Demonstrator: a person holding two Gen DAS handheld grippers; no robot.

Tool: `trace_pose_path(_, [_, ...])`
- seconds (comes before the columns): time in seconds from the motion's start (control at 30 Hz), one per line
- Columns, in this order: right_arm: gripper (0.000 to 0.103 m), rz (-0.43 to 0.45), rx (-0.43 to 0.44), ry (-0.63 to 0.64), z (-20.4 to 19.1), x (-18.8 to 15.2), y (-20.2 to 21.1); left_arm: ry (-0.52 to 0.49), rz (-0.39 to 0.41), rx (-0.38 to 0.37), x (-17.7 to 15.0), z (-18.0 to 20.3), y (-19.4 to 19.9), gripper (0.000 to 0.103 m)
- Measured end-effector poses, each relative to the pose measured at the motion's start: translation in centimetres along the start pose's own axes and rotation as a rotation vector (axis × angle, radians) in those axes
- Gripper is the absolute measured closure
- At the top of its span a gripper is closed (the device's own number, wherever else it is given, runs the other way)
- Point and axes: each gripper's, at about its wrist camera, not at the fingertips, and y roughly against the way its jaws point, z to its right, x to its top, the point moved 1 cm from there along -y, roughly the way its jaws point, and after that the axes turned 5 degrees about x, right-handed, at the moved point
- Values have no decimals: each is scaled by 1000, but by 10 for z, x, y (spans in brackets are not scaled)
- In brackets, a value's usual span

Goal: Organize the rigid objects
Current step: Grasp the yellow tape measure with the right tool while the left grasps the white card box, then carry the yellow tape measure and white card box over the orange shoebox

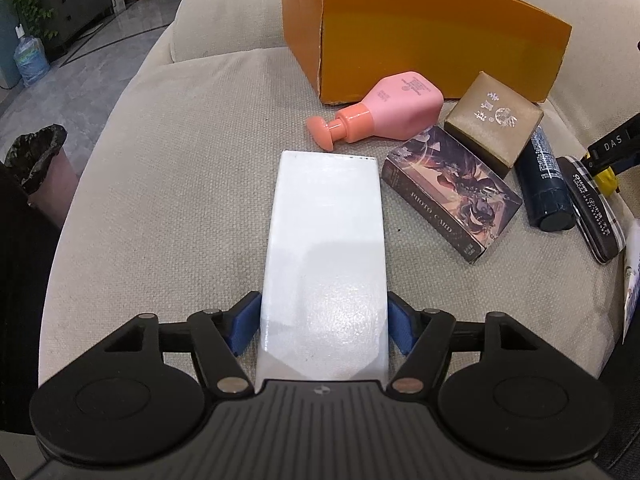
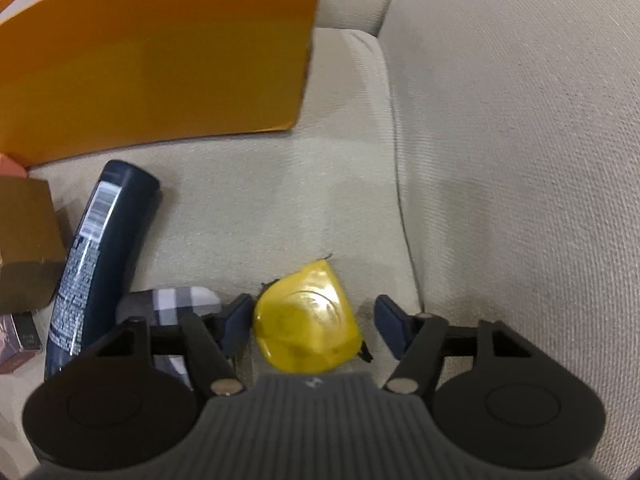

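Observation:
My left gripper (image 1: 324, 322) is shut on a long white box (image 1: 326, 248) that lies on the beige sofa cushion (image 1: 180, 184), both blue pads against its sides. Beyond it lie a pink pump bottle (image 1: 390, 108), a dark photo card box (image 1: 450, 190), a gold box (image 1: 494, 120), a dark blue bottle (image 1: 544, 184) and a plaid case (image 1: 592, 208). My right gripper (image 2: 316, 322) is open around a yellow tape measure (image 2: 306, 320) on the cushion; the left pad touches it, the right pad stands apart. The orange box (image 1: 420, 36) stands open at the back.
A bin with a black liner (image 1: 40, 160) stands on the floor to the left. In the right wrist view the orange box (image 2: 160, 60), dark blue bottle (image 2: 96, 256), gold box (image 2: 28, 236) and plaid case (image 2: 172, 304) sit to the left; the sofa backrest (image 2: 520, 160) rises at right.

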Motion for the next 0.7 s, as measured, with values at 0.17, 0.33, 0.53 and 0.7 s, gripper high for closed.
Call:
trace_pose_path(0.17, [47, -13, 49, -41, 8, 0, 1, -33, 16, 39, 0, 8, -2, 13])
trace_pose_path(0.33, [47, -16, 47, -33, 8, -1, 2, -13, 53, 41, 4, 9, -8, 10])
trace_pose_path(0.53, [48, -20, 45, -22, 4, 1, -3, 13, 99, 8, 7, 3, -5, 34])
trace_pose_path(0.7, [48, -12, 42, -24, 1, -1, 1, 33, 98, -24, 5, -6, -1, 34])
